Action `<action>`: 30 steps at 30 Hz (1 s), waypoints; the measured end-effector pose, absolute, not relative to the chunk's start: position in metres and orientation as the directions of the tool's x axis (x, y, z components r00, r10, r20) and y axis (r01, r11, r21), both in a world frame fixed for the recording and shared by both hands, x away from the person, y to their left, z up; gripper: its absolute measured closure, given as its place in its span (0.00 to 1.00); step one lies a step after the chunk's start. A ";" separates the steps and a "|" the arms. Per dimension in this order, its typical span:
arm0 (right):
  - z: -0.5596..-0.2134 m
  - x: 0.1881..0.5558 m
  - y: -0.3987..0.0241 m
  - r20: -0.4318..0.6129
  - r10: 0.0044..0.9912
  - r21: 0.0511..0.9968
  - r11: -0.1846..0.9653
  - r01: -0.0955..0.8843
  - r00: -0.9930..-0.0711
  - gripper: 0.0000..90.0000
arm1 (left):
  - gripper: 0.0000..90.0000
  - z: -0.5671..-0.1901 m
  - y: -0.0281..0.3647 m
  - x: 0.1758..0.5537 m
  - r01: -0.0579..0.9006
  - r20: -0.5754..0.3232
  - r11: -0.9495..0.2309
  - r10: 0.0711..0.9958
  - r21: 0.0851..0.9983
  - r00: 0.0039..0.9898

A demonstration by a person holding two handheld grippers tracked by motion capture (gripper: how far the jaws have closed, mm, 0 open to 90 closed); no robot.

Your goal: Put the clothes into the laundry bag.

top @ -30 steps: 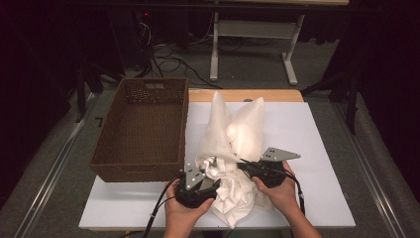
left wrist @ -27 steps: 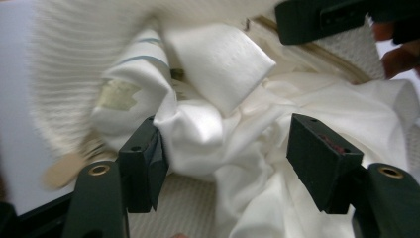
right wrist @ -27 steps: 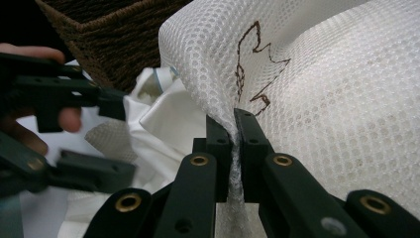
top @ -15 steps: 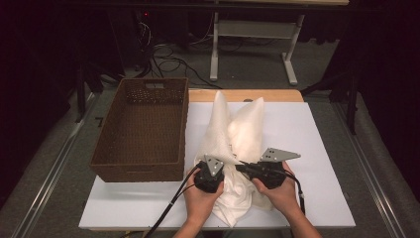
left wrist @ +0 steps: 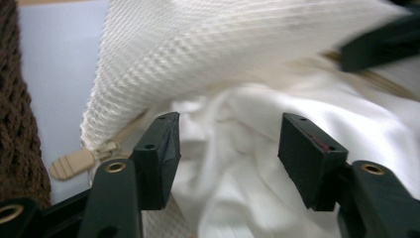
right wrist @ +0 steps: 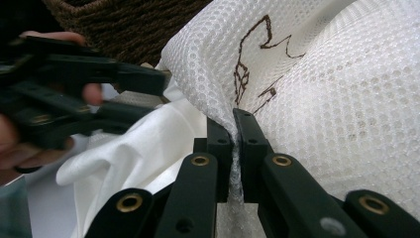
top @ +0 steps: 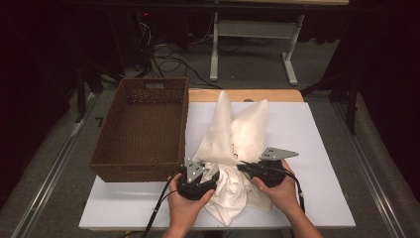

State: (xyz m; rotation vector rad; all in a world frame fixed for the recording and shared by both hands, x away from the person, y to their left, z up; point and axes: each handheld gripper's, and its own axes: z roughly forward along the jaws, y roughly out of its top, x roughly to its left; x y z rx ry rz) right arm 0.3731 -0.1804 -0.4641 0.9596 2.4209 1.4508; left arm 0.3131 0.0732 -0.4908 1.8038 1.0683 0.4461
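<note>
you have 1 mesh laundry bag and 1 white garment on the bench, with 1 brown wicker basket just to their left. your right gripper is clamped tight on a fold of the mesh. your left gripper stands about halfway apart, its jaws just reopened, the garment between them but not pinched; a beige zipper pull lies beside it. since the earlier frame your left gripper has drawn back from the bag's mouth toward the basket side.

Cream mesh bag (rough, open-weave), smooth white cloth, brown wicker basket, matt white table
</note>
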 end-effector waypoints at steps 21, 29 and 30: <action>-0.462 0.367 -0.174 0.156 0.593 0.852 0.324 0.412 -0.790 0.97 | 0.85 -0.514 0.022 0.334 0.502 -0.096 -0.381 0.717 0.777 0.691; -0.463 0.367 -0.171 0.167 0.584 0.844 0.332 0.421 -0.794 0.98 | 0.85 -0.522 0.021 0.342 0.488 -0.121 -0.355 0.697 0.798 0.706; -0.463 0.367 -0.170 0.174 0.584 0.842 0.330 0.427 -0.793 0.98 | 0.85 -0.522 0.021 0.344 0.498 -0.138 -0.329 0.709 0.802 0.691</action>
